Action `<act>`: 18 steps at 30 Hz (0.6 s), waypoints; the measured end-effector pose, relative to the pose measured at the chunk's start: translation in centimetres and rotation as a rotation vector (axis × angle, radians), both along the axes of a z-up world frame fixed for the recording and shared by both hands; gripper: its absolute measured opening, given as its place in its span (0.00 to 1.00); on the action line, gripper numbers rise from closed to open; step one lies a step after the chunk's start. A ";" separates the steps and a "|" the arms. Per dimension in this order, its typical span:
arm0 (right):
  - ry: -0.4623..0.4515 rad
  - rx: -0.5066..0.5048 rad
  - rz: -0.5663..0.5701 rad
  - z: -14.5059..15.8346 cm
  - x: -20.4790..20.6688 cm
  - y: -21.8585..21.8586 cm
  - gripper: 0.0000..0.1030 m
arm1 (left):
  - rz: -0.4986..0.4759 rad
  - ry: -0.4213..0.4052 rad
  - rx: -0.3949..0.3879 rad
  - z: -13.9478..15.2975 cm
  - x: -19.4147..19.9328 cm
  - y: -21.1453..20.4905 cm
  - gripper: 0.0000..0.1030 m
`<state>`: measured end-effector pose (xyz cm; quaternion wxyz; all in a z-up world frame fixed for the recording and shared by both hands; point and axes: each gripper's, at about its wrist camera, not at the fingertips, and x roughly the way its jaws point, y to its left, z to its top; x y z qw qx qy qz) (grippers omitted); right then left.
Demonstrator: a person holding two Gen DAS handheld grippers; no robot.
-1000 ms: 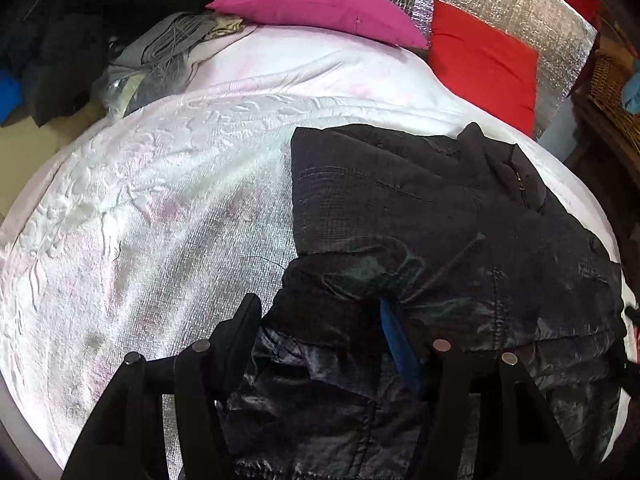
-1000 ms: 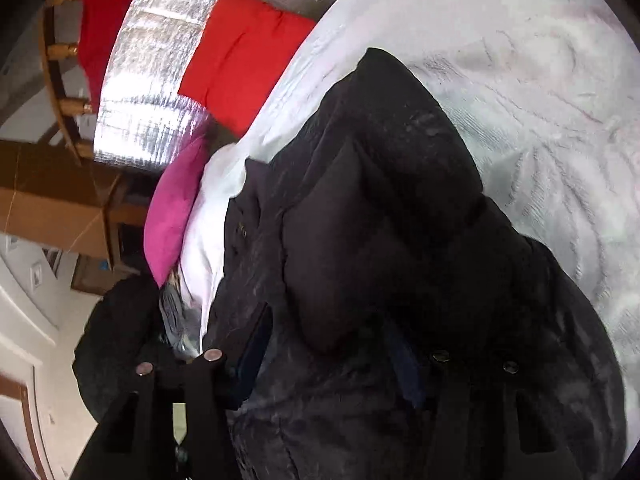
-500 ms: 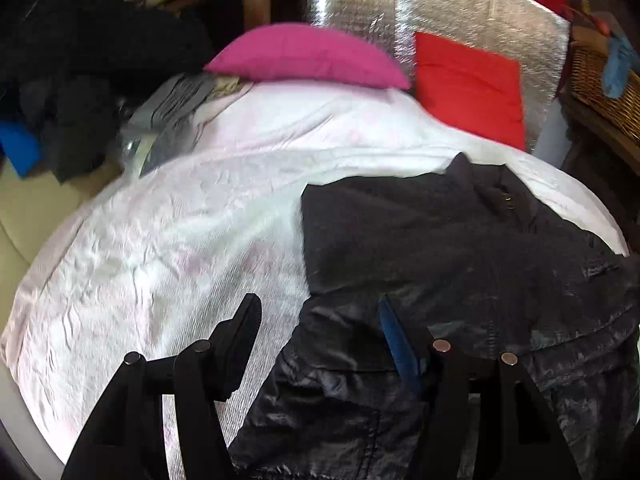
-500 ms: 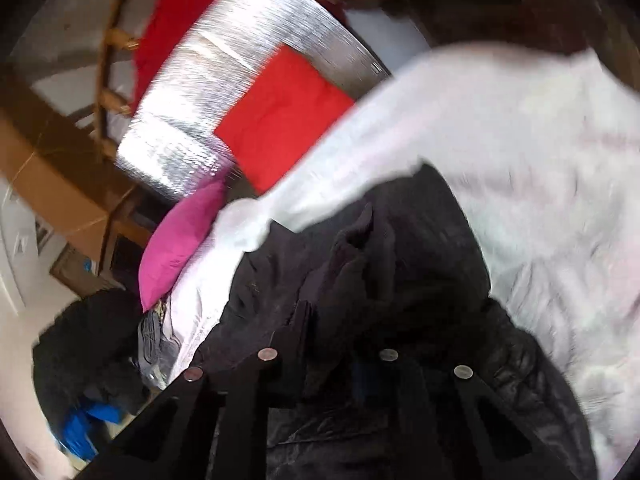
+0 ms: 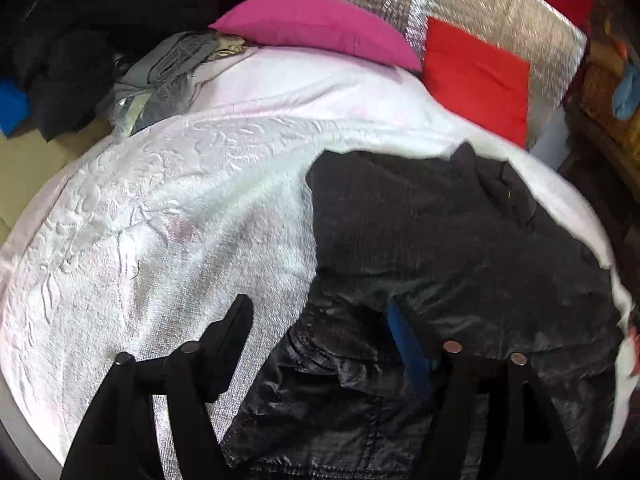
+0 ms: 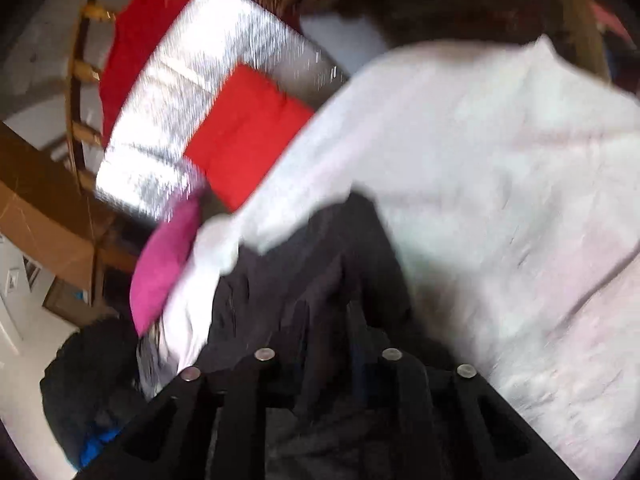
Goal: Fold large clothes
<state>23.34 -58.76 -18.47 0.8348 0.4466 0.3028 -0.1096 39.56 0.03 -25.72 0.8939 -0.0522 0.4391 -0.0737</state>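
Looking at a black quilted jacket with a shiny shell (image 5: 440, 232), sprawled along one side edge of a bed under a white crinkly embossed bedspread (image 5: 180, 200). Long axis going from the foot edge, hem nearest, up to the collar by the head end, close to a flat red cushion (image 5: 476, 80) and a plump magenta pillow (image 5: 316, 24).

Left hand-held gripper (image 5: 316, 312) spread wide, jaws just been opening further. One finger over bare bedspread, the blue-padded one over the hem, fabric lying between but not pinched.

Right hand-held gripper (image 6: 330, 316) right over the jacket too, so probably the nearer one. Jaws narrow and just been opening, with a dark ridge of cloth between them. Too blurred to tell whether actually gripping.

Slippery, puffy stuff, so likely to slide when folded lengthwise.
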 end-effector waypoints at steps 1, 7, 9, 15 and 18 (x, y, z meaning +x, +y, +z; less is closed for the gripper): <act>-0.005 -0.014 -0.003 0.2 0.0 -0.4 0.57 | 0.015 -0.005 -0.019 0.2 0.1 0.5 0.71; 0.008 -0.165 0.054 1.0 1.5 1.6 0.70 | 0.073 0.016 -0.033 -0.2 0.9 1.6 0.71; 0.088 -0.260 0.096 0.6 3.0 3.2 0.58 | 0.075 0.042 0.008 -0.8 1.1 1.0 0.71; 0.312 -0.296 0.162 -3.9 5.4 3.7 0.55 | 0.042 0.074 0.130 -2.1 1.4 -0.7 0.73; 0.238 -0.317 0.133 -1.6 4.3 3.8 0.55 | 0.042 0.027 0.117 -1.0 0.7 -0.7 0.73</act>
